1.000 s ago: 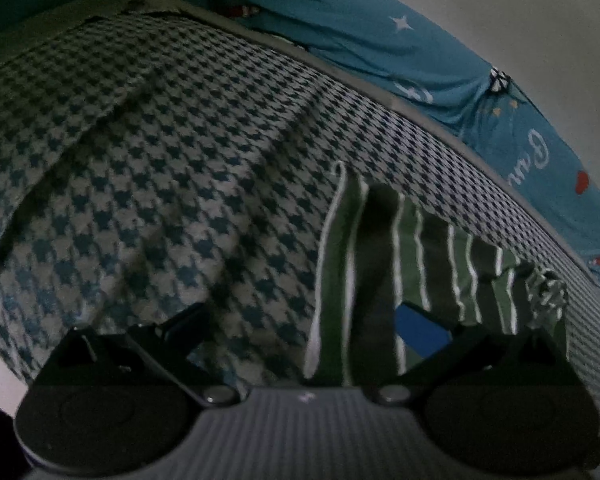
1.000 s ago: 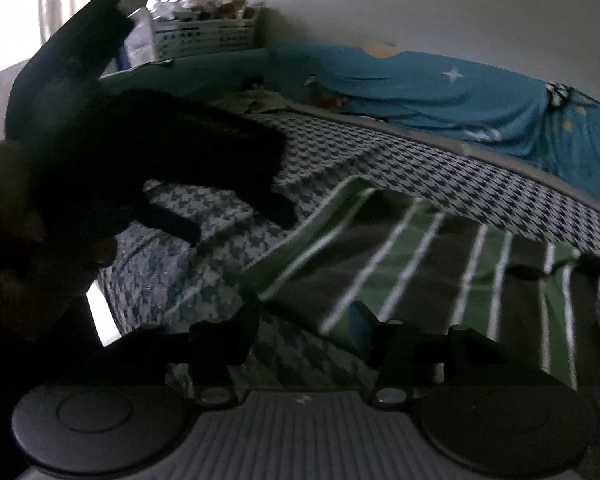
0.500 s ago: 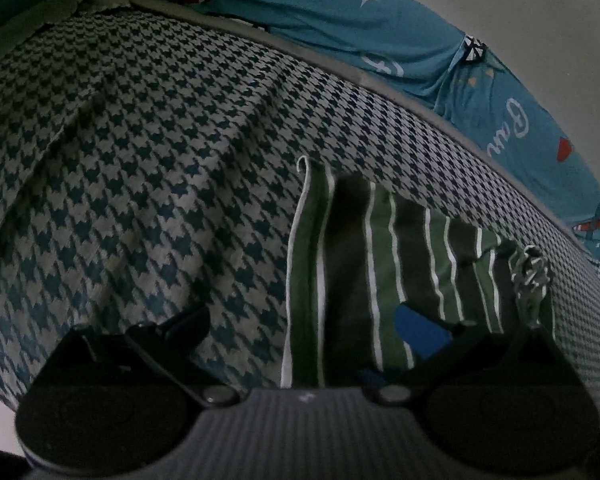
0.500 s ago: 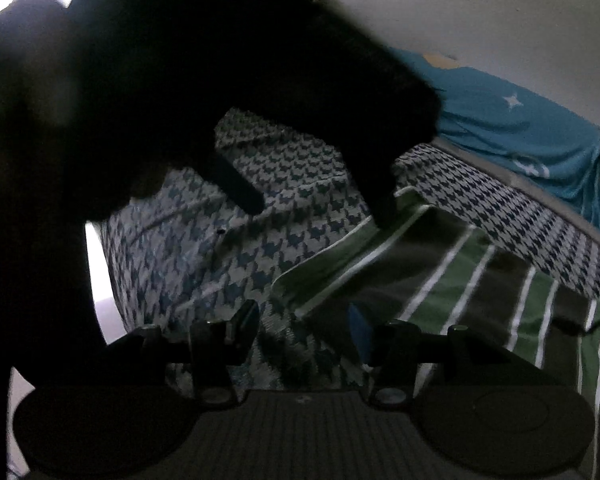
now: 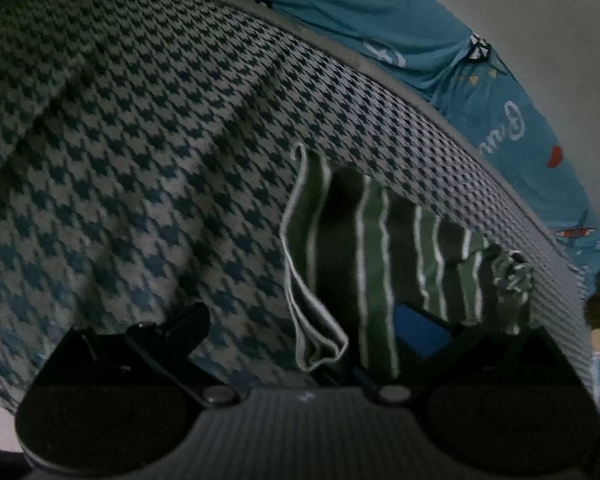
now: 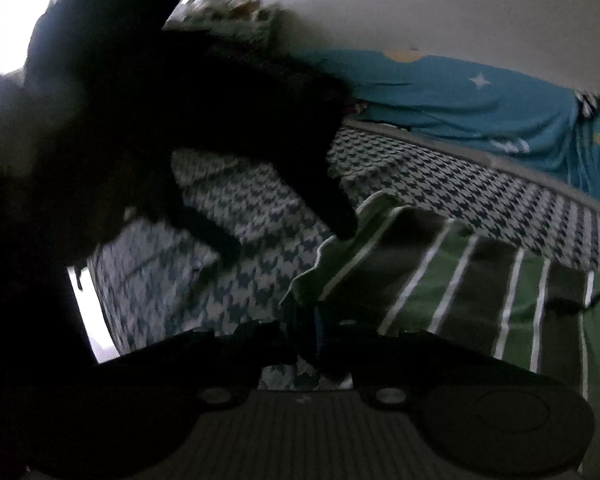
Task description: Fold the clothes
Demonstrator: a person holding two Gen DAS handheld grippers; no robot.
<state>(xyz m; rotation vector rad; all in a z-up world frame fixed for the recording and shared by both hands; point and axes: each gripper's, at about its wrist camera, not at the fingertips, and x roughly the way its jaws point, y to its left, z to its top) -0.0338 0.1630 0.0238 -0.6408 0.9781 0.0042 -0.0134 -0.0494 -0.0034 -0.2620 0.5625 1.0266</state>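
Striped garment (image 6: 439, 276) on houndstooth bedcover (image 5: 160, 140), blue bedding (image 5: 419, 28) behind.

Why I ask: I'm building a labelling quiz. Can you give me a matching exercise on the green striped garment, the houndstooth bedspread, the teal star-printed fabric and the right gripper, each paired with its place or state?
Things:
1. green-and-dark striped garment
2. blue-and-white houndstooth bedspread
3. teal star-printed fabric
4. right gripper

Places or states:
A. bunched along the wall
B. shut on a cloth corner
C. spread over the bed
D. lying on the bed, one corner pinched

Pairs: 1-D; 2-C; 3-A; 4-B
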